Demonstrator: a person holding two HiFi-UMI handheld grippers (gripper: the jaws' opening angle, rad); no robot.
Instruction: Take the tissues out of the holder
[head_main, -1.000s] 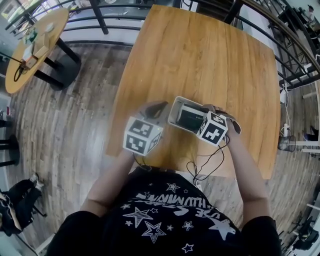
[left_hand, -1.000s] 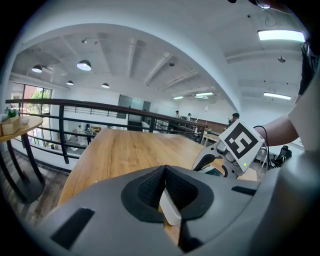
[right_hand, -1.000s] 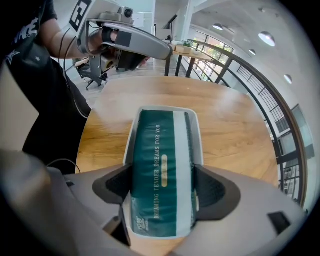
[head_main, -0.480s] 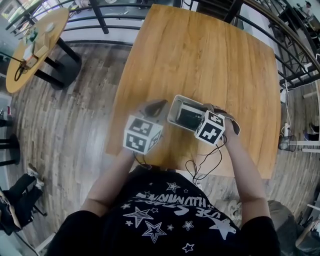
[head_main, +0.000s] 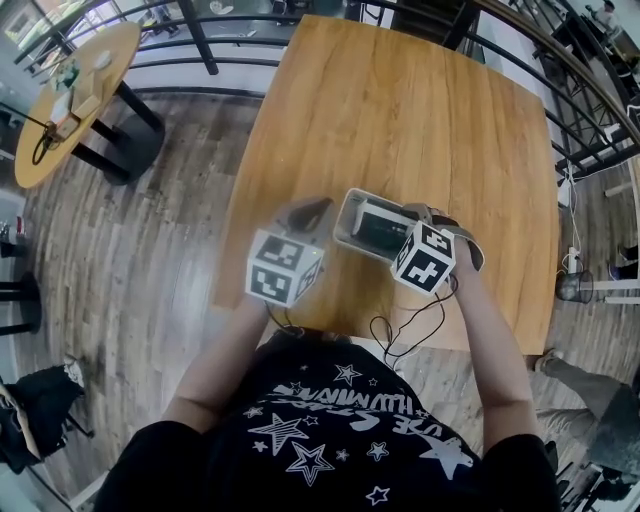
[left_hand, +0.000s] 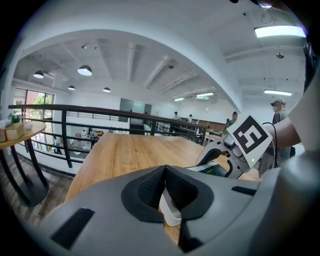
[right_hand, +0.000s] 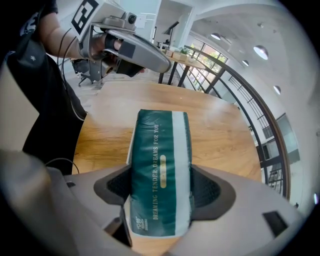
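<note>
A white tissue holder (head_main: 343, 226) stands near the front edge of the wooden table (head_main: 400, 110), with a dark green tissue pack (head_main: 378, 232) in it. My right gripper (right_hand: 162, 187) is shut on the green pack (right_hand: 160, 170), one pad pressed on each side. My left gripper (left_hand: 165, 187) is shut on the holder's white wall (left_hand: 169, 212) at its left end. In the head view the left gripper (head_main: 318, 212) sits left of the holder and the right gripper (head_main: 405, 222) at its right end.
A black cable (head_main: 400, 330) hangs over the table's front edge. A round side table (head_main: 75, 90) with small items stands at the far left. Black railings (head_main: 230, 40) run behind the table. A person's leg (head_main: 580, 375) shows on the floor at lower right.
Both grippers and the holder stay almost where they were. A person has walked into view on the floor at the lower right.
</note>
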